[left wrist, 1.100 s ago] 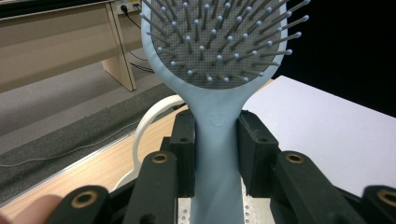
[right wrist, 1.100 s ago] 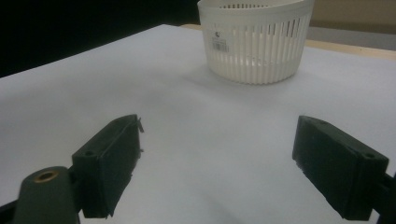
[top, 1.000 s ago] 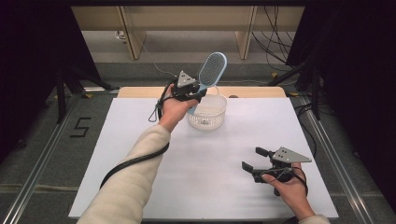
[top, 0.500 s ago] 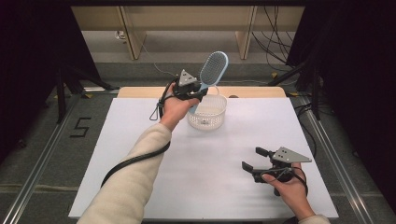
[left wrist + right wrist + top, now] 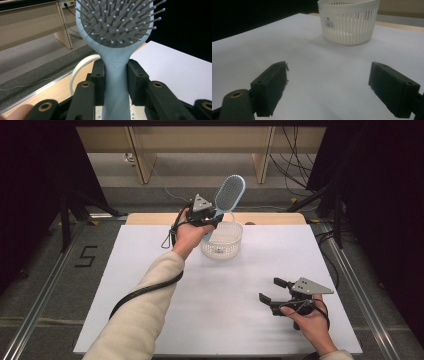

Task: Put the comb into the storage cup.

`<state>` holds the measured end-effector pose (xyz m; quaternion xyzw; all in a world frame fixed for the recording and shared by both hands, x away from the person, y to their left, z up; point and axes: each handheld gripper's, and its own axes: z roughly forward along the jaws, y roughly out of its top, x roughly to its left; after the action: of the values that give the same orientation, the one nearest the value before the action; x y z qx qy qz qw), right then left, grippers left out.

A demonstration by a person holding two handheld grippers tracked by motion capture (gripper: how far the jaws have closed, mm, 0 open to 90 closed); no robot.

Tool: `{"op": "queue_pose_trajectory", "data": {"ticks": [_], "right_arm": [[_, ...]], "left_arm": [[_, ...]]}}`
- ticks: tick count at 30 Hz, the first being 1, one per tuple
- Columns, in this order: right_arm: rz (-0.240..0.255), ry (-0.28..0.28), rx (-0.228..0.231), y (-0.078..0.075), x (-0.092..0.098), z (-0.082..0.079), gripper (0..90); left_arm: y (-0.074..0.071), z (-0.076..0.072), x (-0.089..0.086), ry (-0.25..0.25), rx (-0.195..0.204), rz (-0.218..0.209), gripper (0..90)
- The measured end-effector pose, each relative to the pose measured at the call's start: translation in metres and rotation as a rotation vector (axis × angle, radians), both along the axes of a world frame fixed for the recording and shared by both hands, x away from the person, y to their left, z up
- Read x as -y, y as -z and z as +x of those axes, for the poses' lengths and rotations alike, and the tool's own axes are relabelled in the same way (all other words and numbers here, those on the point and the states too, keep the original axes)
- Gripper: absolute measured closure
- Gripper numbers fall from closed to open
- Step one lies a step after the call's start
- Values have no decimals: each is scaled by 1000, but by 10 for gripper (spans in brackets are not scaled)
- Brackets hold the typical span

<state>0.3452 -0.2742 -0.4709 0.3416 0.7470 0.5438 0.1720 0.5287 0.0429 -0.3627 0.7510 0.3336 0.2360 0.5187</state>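
Table, white-topped, bearing everything, with a strip of bare wood along its far edge. Basket, white and slatted, standing near the middle of that far edge; seen also from the right gripper view, with a small label on its wall. Hairbrush, pale blue, raised over the basket's far-left rim, bristle pad uppermost and tilted up and away; handle end perhaps dipping inside the basket, hard to tell from above. Left gripper clenched on the brush's handle just below the pad, black jaws pressing both sides. Right gripper near the front right corner of the table, jaws spread wide with nothing between them.
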Motion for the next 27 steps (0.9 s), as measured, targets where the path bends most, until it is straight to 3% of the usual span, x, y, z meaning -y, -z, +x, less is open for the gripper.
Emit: {"op": "queue_pose_trajectory", "data": {"ticks": [27], "right_arm": [[2,0,-2,0,0,0,161]], "left_arm": [[4,6,4,16,26,-9,696]]}}
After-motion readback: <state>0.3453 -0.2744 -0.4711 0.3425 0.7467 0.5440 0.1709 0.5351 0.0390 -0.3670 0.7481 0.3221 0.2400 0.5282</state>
